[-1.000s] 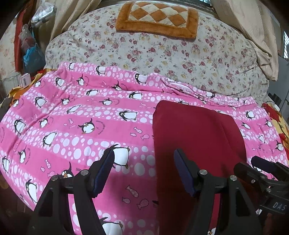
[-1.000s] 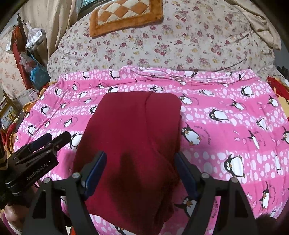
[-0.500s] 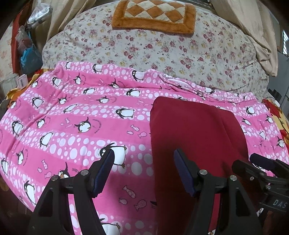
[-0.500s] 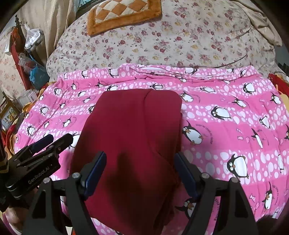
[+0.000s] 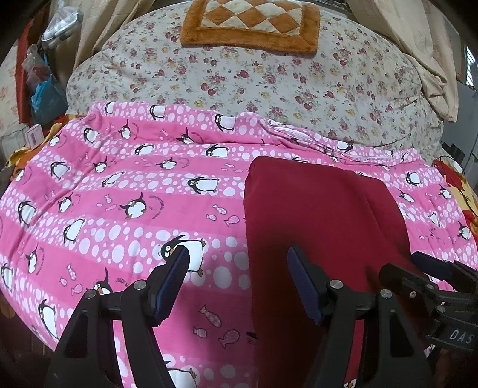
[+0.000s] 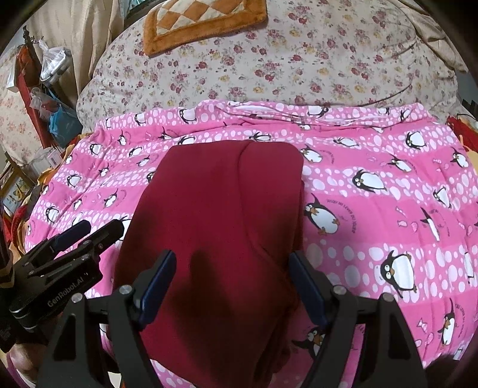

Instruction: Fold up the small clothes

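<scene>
A dark red garment (image 5: 322,215) lies folded lengthwise into a long strip on the pink penguin blanket (image 5: 119,194). My left gripper (image 5: 237,259) hovers open over the strip's left edge near its near end, holding nothing. In the right wrist view the same red garment (image 6: 221,209) runs away from me, with a fold line down its length. My right gripper (image 6: 233,259) stands open above the garment's near part, its pads apart from the cloth. Each gripper shows in the other's view: the right gripper (image 5: 424,271) at lower right, the left gripper (image 6: 89,232) at lower left.
Behind the blanket rises a floral quilt (image 5: 269,83) with an orange chequered cushion (image 5: 251,27) on top. Beige fabric (image 5: 418,44) hangs at the back right. Bags and boxes (image 5: 44,98) crowd the far left beside the bed.
Both views have shifted very slightly towards the garment. The garment lies as before and both grippers stay open.
</scene>
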Tool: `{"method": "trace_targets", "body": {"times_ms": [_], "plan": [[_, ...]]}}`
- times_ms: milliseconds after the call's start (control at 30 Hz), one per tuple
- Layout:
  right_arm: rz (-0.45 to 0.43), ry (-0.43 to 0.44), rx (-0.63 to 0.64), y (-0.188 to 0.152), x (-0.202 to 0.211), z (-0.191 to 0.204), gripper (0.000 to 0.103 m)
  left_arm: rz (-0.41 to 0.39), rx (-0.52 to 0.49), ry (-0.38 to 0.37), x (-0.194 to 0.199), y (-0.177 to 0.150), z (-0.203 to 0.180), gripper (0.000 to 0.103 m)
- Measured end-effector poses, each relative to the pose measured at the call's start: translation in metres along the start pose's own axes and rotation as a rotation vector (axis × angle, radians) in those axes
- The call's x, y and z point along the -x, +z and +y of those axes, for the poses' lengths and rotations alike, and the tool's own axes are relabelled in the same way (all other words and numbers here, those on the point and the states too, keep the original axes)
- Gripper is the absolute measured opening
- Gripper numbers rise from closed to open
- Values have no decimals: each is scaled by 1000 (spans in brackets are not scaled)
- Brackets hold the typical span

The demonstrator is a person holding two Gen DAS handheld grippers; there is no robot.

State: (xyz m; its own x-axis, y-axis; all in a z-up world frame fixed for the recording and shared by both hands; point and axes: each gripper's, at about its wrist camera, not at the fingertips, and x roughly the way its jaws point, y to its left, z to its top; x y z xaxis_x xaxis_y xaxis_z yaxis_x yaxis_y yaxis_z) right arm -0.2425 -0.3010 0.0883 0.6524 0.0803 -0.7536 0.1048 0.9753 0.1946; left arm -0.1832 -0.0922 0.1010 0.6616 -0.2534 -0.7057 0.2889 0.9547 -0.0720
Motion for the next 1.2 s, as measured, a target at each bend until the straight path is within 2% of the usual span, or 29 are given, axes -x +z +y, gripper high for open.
{"method": "trace_targets", "body": {"times_ms": [1200], "plan": [[16, -9, 5, -4, -5, 4, 83, 4, -1, -2, 0, 0, -1, 49]]}}
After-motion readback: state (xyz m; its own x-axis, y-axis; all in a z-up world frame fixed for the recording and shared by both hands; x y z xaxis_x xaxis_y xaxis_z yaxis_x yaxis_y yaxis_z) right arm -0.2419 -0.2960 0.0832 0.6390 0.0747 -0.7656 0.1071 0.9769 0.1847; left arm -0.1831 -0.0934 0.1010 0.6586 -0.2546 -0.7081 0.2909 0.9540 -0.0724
